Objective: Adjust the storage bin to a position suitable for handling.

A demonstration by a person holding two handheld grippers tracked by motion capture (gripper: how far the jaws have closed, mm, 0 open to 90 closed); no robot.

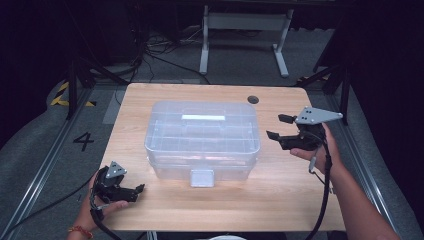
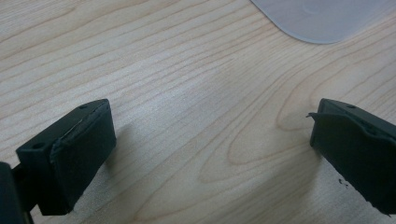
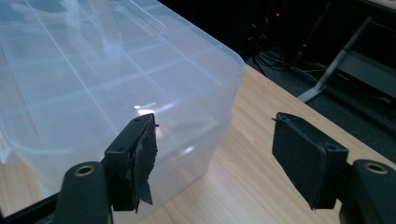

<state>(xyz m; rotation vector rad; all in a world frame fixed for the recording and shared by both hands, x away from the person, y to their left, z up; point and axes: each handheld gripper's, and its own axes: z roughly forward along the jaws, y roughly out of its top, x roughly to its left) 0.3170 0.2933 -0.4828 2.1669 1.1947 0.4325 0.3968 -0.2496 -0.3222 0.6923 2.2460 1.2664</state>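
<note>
Now, box (image 1: 202, 135): clear plastic, lid on, mid-table (image 1: 150, 210); contents too hazy to make out.
Left gripper (image 1: 131, 191): near box's front-left corner, jaws apart, empty.
Right gripper (image 1: 277, 127): just beside box's right end, jaws apart, empty.

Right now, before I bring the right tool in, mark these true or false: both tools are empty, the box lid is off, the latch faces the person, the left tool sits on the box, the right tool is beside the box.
1. Both tools are empty. True: the left tool and right tool stand open with nothing between them.
2. The clear plastic box has its lid off. False: the lid is on.
3. The latch faces the person. True.
4. The left tool rests on the box. False: it is down by the table, apart from the box.
5. The right tool is beside the box's right end. True.
</note>
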